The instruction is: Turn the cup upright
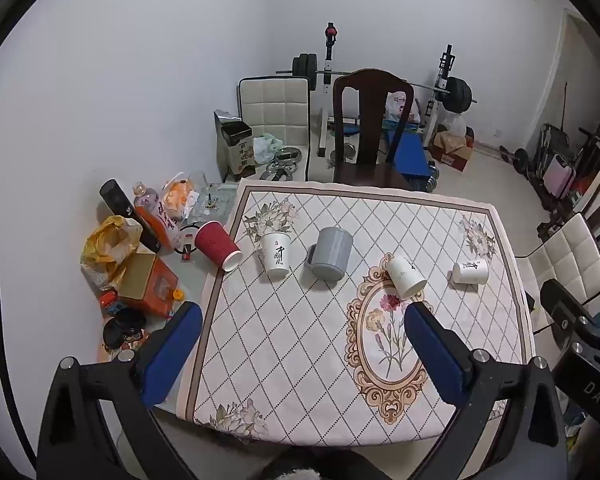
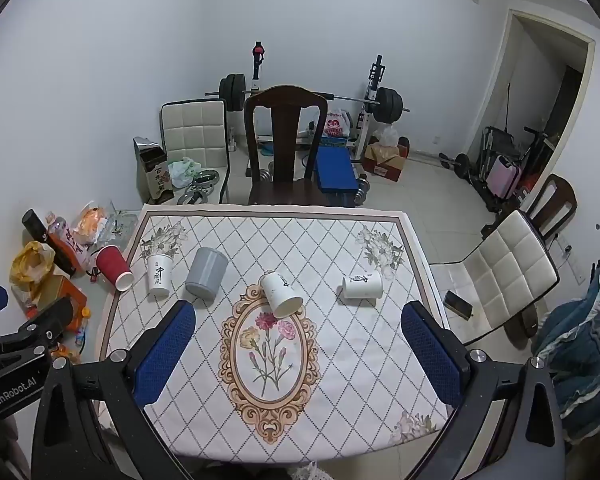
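The words "GenRobot.AI" are showing in white on the black body of the left gripper [image 2: 14, 390], seen at the lower left of the right wrist view. The letters "DAS" are standing on the black body of the right gripper [image 1: 592, 388] at the edge of the left wrist view. Black brush characters are showing on two white paper cups [image 2: 159, 275] [image 2: 361, 285] and on a dark box [image 1: 238, 152] on the floor, but they are too small to read surely.

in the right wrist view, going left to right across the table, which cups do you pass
red cup → white cup with black lettering → grey cup → tipped white cup → white cup on its side
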Available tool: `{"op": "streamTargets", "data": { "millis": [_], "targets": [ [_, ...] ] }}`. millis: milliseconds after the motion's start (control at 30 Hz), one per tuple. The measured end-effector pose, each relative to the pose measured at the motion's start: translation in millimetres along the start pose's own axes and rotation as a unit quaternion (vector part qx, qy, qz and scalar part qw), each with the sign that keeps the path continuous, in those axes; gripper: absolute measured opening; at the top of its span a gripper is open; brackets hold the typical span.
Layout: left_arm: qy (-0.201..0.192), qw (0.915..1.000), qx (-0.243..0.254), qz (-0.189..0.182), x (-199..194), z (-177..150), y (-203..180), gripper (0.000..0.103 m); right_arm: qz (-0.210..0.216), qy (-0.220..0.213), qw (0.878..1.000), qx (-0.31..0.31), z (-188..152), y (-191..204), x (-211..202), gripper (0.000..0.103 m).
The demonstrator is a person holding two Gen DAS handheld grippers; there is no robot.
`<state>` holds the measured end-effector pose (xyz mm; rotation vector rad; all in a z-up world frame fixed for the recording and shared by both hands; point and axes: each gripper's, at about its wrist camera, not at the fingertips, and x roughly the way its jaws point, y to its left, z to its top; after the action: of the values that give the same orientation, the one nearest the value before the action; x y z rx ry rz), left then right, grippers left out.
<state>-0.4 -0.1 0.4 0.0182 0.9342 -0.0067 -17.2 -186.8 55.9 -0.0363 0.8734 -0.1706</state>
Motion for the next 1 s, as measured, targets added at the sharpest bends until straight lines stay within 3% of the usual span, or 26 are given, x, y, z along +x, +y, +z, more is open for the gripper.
{"op": "streamTargets", "data": {
  "millis": [467,1000],
  "targets": [
    [-0.002,1.0,0.0,-0.005,-8.7,0.9,3.3,0.103,-0.005,-0.003,1.0,-0.002,1.0,5.6,-5.4,0.103],
    [-0.006,0.9999,0.007,-0.005,-16.4,-2.8,-11.2,0.103,-0.004,-0.006,1.0,-0.001,-11.7,-18.7,-19.1,0.103]
  ]
}}
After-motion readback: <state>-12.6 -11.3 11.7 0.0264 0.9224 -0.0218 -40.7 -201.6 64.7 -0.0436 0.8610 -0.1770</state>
